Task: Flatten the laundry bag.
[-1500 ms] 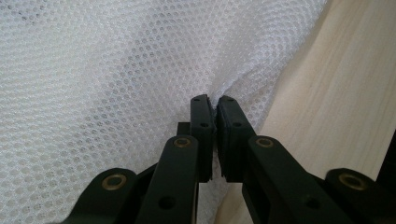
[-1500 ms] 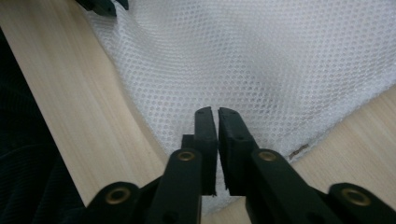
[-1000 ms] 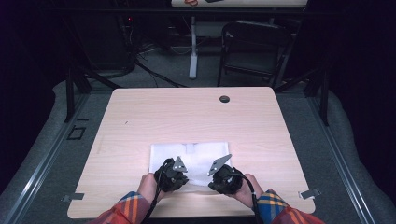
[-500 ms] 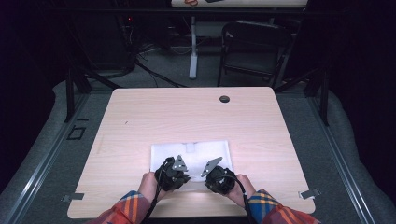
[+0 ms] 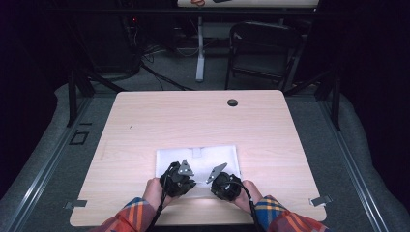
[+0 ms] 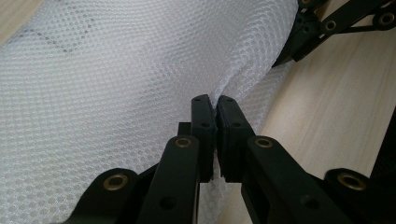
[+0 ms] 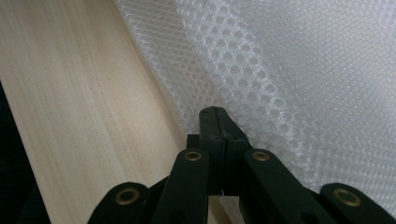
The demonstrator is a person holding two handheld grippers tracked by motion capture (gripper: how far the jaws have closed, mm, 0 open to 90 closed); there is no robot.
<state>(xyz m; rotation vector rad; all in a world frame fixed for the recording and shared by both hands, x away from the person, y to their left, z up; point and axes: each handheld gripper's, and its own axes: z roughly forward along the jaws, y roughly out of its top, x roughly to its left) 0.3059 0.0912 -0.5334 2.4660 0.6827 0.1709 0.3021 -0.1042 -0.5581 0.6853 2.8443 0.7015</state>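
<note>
Near the tabletop's front edge, left gripper (image 6: 215, 105) has its jaws clamped on the near hem of the white mesh cloth (image 5: 198, 159), fabric puckered between the pads. Right gripper (image 7: 218, 114) is likewise pinched on that hem, just beside the left one. Cloth lies flat on the wooden table (image 5: 193, 116), centred toward the front edge. Black grommet (image 5: 232, 102) sits near the back edge, well apart.

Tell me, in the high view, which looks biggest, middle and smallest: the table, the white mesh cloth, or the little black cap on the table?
1. table
2. white mesh cloth
3. black cap, by far the smallest
</note>
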